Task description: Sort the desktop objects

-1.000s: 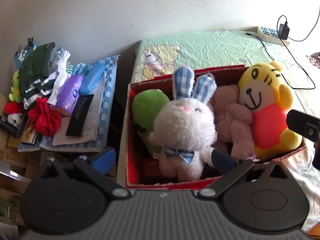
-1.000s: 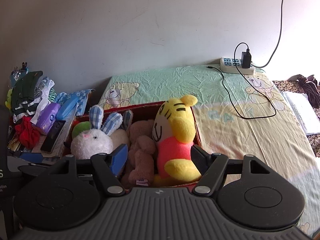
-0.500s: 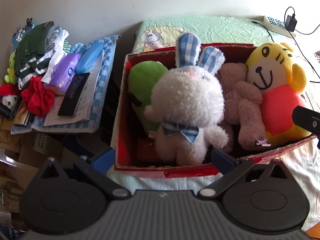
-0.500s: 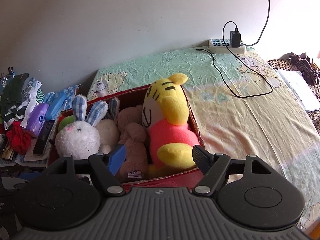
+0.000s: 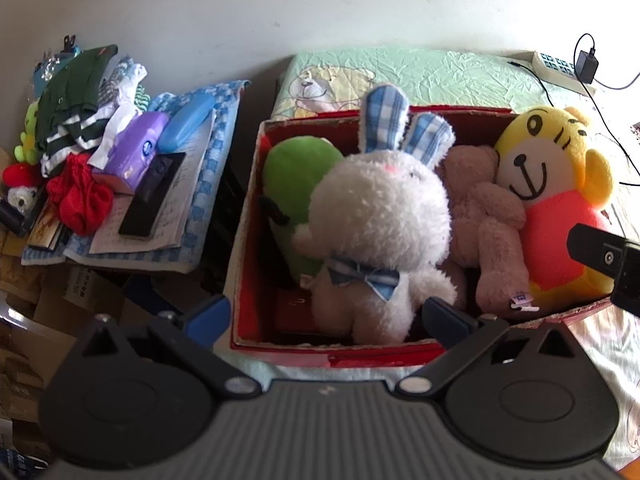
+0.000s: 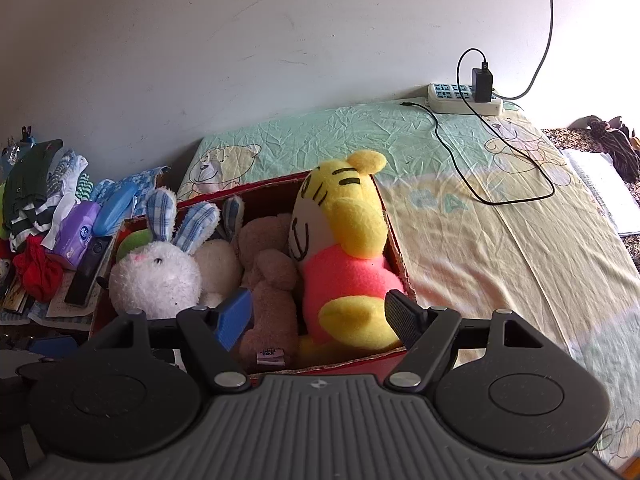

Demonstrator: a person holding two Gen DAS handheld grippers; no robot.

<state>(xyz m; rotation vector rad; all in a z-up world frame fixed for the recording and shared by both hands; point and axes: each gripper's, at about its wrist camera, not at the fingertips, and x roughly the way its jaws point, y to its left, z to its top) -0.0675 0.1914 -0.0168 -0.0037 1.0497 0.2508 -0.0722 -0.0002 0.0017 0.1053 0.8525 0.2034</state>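
A red cardboard box (image 5: 320, 350) (image 6: 396, 240) on the bed holds a white rabbit with blue checked ears (image 5: 380, 216) (image 6: 156, 276), a green plush (image 5: 296, 172), a brown bear (image 5: 484, 216) (image 6: 272, 276) and a yellow tiger in a pink top (image 5: 552, 184) (image 6: 344, 248). My left gripper (image 5: 326, 316) hangs open just in front of the box's near wall, holding nothing. My right gripper (image 6: 320, 320) is open too, its fingers straddling the tiger's lower body and the bear without closing on them. Part of the right gripper shows at the left wrist view's right edge (image 5: 608, 260).
A cluttered side surface at left carries a purple tissue pack (image 5: 134, 150) (image 6: 78, 236), a blue case (image 5: 186, 124), a black remote (image 5: 154, 194), red cloth (image 5: 78, 196) and folded clothes (image 5: 76, 96). A power strip with charger and cable (image 6: 464, 98) lies at the bed's far edge.
Both grippers have moved closer to the box and lower; the toys loom larger. The right gripper's fingers now flank the tiger's base. No toy has shifted.
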